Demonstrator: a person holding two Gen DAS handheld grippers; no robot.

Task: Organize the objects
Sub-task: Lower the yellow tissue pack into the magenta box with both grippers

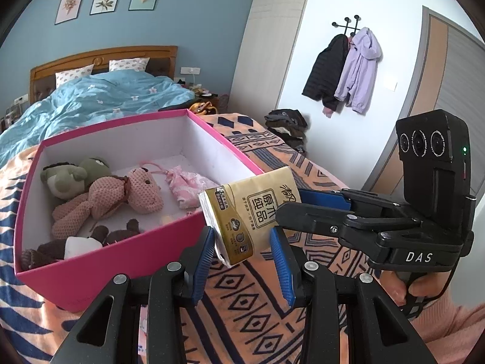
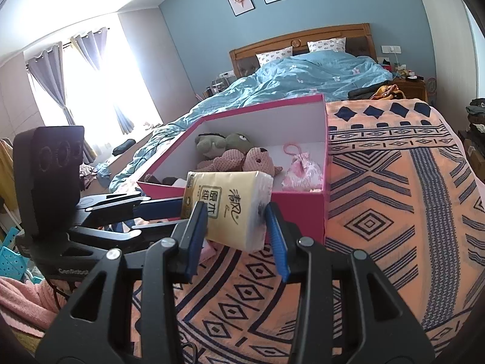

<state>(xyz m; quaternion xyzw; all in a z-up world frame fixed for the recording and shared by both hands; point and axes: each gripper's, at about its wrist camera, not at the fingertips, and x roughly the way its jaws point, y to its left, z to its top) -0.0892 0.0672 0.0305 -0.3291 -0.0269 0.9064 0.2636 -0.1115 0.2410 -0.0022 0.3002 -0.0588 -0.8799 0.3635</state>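
A yellow tissue pack (image 1: 245,218) hangs in the air just in front of the pink box's near corner. Both grippers close on it: my left gripper (image 1: 242,242) has a blue pad on each side of its lower end, and my right gripper (image 2: 236,221) clamps its other end; that gripper shows from the right in the left wrist view (image 1: 288,203). The pink box (image 1: 91,261) sits open on the bed. Inside lie a pink knitted bear (image 1: 121,200), a green plush (image 1: 75,176), a pink pouch (image 1: 188,185) and a dark plush (image 1: 100,236).
The box rests on an orange patterned blanket (image 2: 394,212). A blue duvet (image 1: 100,100) covers the bed behind it. Jackets (image 1: 342,69) hang on the far wall above a clothes pile (image 1: 288,124). A window with curtains (image 2: 75,91) is at the left.
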